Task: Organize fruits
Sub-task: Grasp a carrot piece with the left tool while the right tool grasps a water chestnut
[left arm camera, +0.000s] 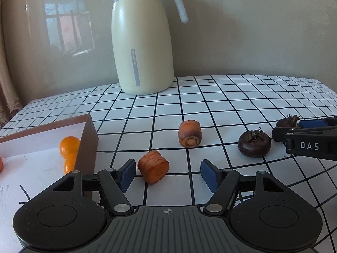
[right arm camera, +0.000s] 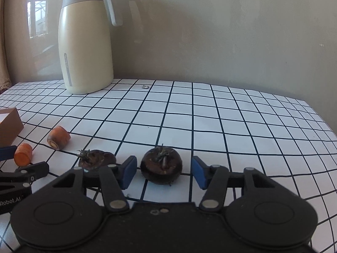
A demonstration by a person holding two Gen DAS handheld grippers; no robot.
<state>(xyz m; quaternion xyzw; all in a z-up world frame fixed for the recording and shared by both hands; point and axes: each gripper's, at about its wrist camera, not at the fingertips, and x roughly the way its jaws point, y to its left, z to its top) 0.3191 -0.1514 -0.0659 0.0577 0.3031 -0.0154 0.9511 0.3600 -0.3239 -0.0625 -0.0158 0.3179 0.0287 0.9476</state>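
Near the table's front edge, the open left hand-held gripper [left arm camera: 167, 174] straddles a carrot piece [left arm camera: 153, 166] and the open right hand-held gripper [right arm camera: 163, 171] a dark fruit [right arm camera: 161, 164]; both probably need to squeeze next.

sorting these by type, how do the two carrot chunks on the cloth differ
The near carrot chunk is brighter orange and sits between the left gripper pads; the far carrot chunk is duller, brownish, and lies free. The near one's cut face is plain orange; the far one's shows rings. Both are short stubs lying sideways.
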